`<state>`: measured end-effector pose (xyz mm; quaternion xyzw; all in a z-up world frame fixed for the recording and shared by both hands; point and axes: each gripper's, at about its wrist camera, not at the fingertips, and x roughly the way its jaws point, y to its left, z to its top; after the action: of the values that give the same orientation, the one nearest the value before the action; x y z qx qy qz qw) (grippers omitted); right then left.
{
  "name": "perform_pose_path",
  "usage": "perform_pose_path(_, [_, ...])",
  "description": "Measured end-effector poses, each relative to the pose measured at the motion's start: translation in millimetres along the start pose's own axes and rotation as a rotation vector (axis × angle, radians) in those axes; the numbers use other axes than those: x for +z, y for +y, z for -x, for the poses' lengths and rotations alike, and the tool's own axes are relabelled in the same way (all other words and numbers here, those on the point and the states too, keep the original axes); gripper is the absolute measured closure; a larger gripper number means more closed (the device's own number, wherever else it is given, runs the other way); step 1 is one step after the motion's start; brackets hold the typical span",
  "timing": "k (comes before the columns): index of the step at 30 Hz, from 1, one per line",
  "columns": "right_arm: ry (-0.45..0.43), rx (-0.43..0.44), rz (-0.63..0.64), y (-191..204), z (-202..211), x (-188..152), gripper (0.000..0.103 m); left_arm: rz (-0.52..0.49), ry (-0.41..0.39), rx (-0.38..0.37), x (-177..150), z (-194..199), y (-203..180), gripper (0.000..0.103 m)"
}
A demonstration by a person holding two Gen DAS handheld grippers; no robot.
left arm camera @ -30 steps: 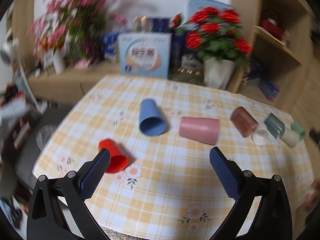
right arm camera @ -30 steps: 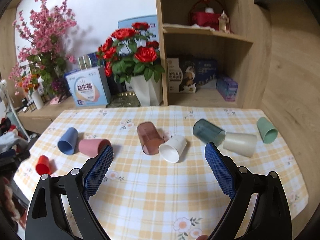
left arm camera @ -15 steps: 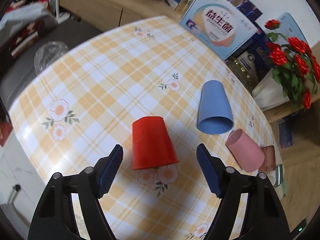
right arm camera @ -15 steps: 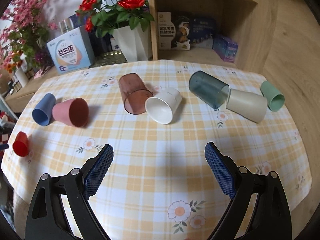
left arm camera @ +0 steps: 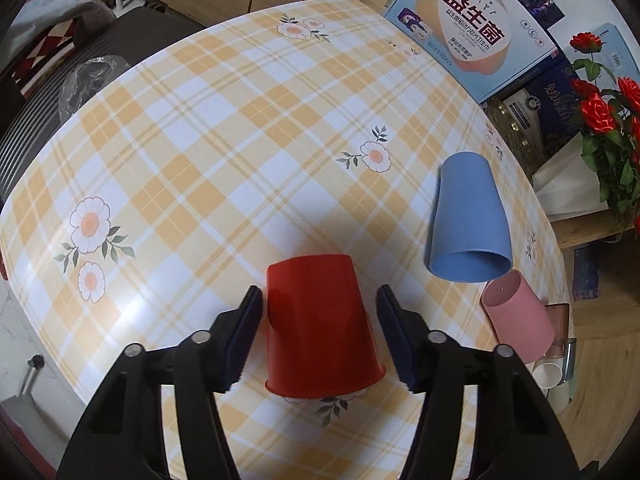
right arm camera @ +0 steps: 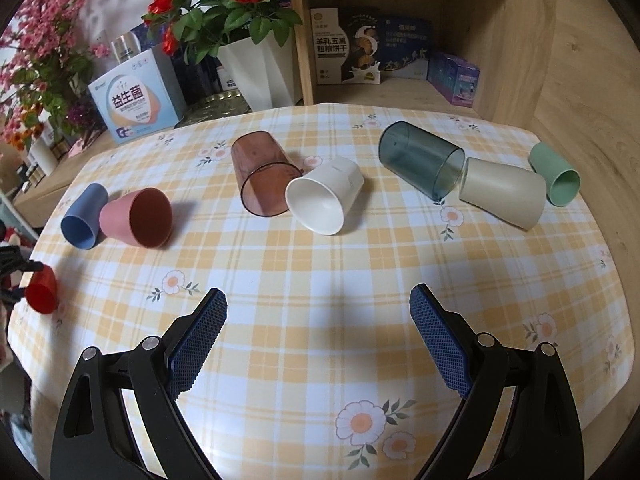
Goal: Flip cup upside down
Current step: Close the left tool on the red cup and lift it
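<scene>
A red cup (left arm camera: 320, 324) lies on its side on the checked tablecloth (left arm camera: 200, 152), mouth toward the camera. My left gripper (left arm camera: 318, 300) is open and straddles it, one finger on each side, with small gaps to the cup's wall. The red cup also shows at the far left of the right wrist view (right arm camera: 41, 293), with the left gripper's black frame beside it. My right gripper (right arm camera: 318, 312) is open and empty above the table's front part. Blue (left arm camera: 468, 220) and pink (left arm camera: 518, 322) cups lie on their sides to the right.
Lying on their sides in the right wrist view are a brown clear cup (right arm camera: 262, 178), a white cup (right arm camera: 326, 200), a dark teal cup (right arm camera: 420, 164), a beige cup (right arm camera: 502, 192) and a green cup (right arm camera: 554, 172). A carton (right arm camera: 134, 100) and a flower pot (right arm camera: 256, 76) stand behind the table.
My left gripper has moved forward and down over the red cup and its fingers have narrowed around it. My right gripper has drifted slightly closer to the table.
</scene>
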<state>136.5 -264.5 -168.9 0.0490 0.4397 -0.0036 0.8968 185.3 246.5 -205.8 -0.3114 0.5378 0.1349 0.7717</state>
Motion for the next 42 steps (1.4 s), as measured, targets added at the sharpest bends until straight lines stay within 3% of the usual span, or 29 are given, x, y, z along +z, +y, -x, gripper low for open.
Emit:
perform_pose_path(15, [-0.007, 0.005, 0.000, 0.5, 1.0, 1.4, 0.013, -0.064, 0.082, 0.005, 7.9, -18.9, -0.7, 0.050])
perform_pose_path(25, [-0.003, 0.008, -0.016, -2.2, 0.6, 2.6, 0.013, -0.065, 0.116, -0.042, -13.1, -13.5, -4.6, 0.051])
perform_pose_path(33, [-0.010, 0.004, -0.070, -20.8, 5.9, 2.7, 0.013, -0.188, 0.167, -0.116, -84.8, -5.0, -70.7, 0.051])
perform_pose_path(42, [-0.026, -0.022, -0.154, -61.9, 23.3, -1.6, 0.013, -0.376, 0.325, -0.278, -180.5, -39.1, -201.0, 0.051])
